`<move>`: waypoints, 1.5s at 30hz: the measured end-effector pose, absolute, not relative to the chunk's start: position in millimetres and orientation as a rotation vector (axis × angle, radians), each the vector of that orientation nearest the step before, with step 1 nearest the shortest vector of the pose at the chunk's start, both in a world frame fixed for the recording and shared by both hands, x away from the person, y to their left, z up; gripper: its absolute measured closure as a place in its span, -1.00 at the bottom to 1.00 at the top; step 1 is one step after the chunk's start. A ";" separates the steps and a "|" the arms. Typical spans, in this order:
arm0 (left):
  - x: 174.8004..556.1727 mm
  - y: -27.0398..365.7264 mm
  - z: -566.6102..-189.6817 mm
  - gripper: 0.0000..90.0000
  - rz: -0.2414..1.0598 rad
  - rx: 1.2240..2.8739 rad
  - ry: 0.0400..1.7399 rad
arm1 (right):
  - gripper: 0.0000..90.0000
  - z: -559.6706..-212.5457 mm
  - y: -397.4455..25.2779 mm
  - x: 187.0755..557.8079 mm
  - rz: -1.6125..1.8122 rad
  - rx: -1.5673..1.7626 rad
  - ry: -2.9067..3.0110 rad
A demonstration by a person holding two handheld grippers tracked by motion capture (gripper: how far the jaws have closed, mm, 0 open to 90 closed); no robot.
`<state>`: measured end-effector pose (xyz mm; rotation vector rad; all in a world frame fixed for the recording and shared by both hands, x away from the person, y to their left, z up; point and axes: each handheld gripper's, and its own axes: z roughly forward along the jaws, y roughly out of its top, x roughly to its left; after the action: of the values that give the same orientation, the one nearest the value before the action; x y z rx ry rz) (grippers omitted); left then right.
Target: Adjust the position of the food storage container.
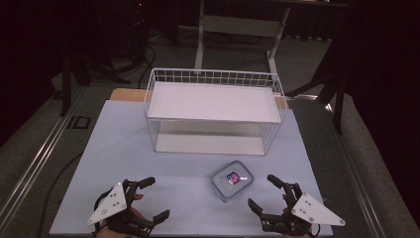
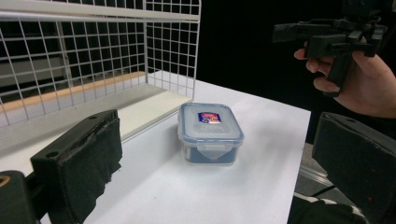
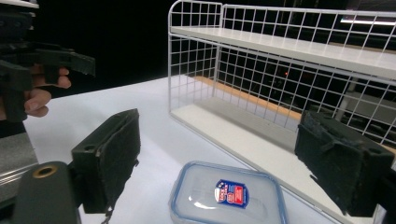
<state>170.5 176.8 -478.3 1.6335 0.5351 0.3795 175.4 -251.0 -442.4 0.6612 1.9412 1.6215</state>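
Nearest to me, at the table's (image 1: 148, 148) 6 o'clock edge, I hold both grippers low over the pale surface. My left gripper (image 1: 148, 198) sits at about 7 o'clock, its grey plate tilted up toward me and my left hand (image 1: 130, 218) wrapped under it. Its fingers (image 2: 88, 158) are spread wide, released, with nothing between them. My right gripper (image 1: 265, 193) sits at about 5 o'clock, mirrored to the left one, with my right hand (image 2: 364, 84) closed around its handle. Its fingers (image 3: 112, 154) are likewise spread apart and empty. Both grippers point inward and forward.

Just beyond them, slightly toward 5 o'clock of the table's centre, the clear plastic container (image 1: 232, 179) rests flat on the table. Its blue-rimmed lid is shut and carries a red-and-blue label on top. It lies between the two grippers' lines of aim and touches neither.

Farther on, at 12 o'clock, stands the white wire shelf rack (image 1: 213, 77). It has an upper board and a lower board, both bare. The container lies near the rack's front edge, apart from it.
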 end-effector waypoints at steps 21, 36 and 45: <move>172.6 178.5 -480.3 -0.94 0.385 1.631 0.537 | -0.19 -436.7 -264.3 209.3 1.510 0.799 2.037; 173.7 177.6 -481.9 -0.94 0.365 1.629 0.536 | 1.00 -502.1 -281.4 260.9 1.188 0.994 2.259; 172.7 176.4 -482.8 -0.94 0.362 1.637 0.528 | 1.00 -529.9 -265.7 293.9 1.096 1.001 2.363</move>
<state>172.7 176.4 -482.8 1.6372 0.5281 0.3616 293.9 -265.7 -529.9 1.0007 2.3626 1.0956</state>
